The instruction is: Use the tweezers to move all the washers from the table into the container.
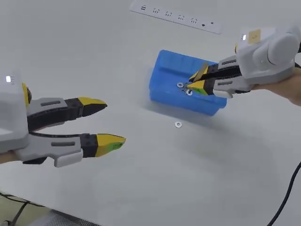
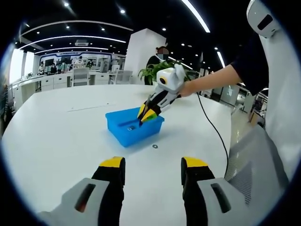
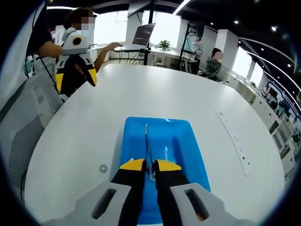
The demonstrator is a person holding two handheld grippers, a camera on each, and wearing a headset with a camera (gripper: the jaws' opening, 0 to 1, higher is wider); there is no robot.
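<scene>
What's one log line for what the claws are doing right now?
right claw: shut on tweezers, over blue container | left claw: open, empty | in container: washers | on table: one washer

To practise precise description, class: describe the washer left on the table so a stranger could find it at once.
Start at the white table and find the blue container on it. Just outside its near wall lies one small silver washer, flat on the table. Unlike the other washers, it is not inside the container.
</scene>
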